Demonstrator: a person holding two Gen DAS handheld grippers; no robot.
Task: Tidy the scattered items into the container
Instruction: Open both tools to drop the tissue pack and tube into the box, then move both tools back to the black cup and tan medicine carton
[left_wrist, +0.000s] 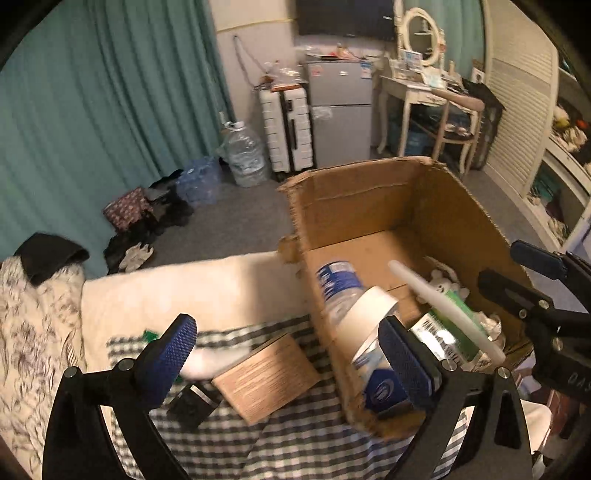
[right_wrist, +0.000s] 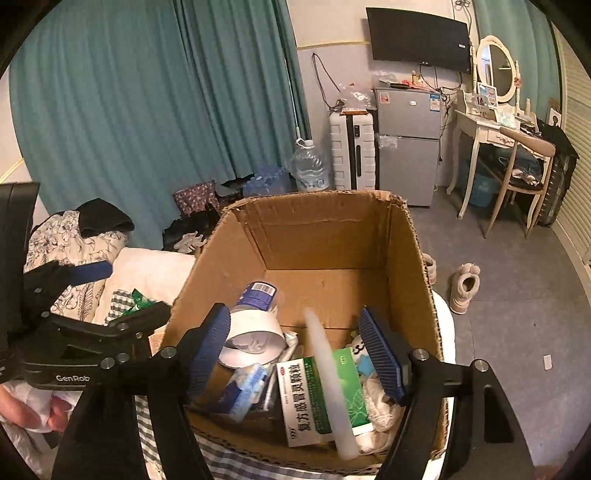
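Observation:
An open cardboard box (left_wrist: 351, 199) (right_wrist: 325, 236) stands on the checked bedspread (left_wrist: 295, 443). Inside lie a water bottle (right_wrist: 258, 295), a white tape roll (right_wrist: 255, 332), a green-and-white medicine box (right_wrist: 317, 395), a white translucent tube (right_wrist: 328, 380), a blue-white packet (right_wrist: 247, 387) and a white plush toy (left_wrist: 447, 280). My right gripper (right_wrist: 295, 354) is open and empty over the box. My left gripper (left_wrist: 288, 354) is open and empty, left of the box, above a brown cardboard packet (left_wrist: 266, 376) and a small black item (left_wrist: 192, 402) on the bedspread. A green wrapper (right_wrist: 138, 299) lies further left.
A white pillow (left_wrist: 177, 288) and a floral quilt (left_wrist: 33, 325) lie at the left. Beyond the bed stand a water jug (left_wrist: 243, 155), a white suitcase (left_wrist: 288, 129), a small fridge (left_wrist: 340, 114), a dressing table (right_wrist: 495, 133) and slippers (right_wrist: 465, 288) on the floor.

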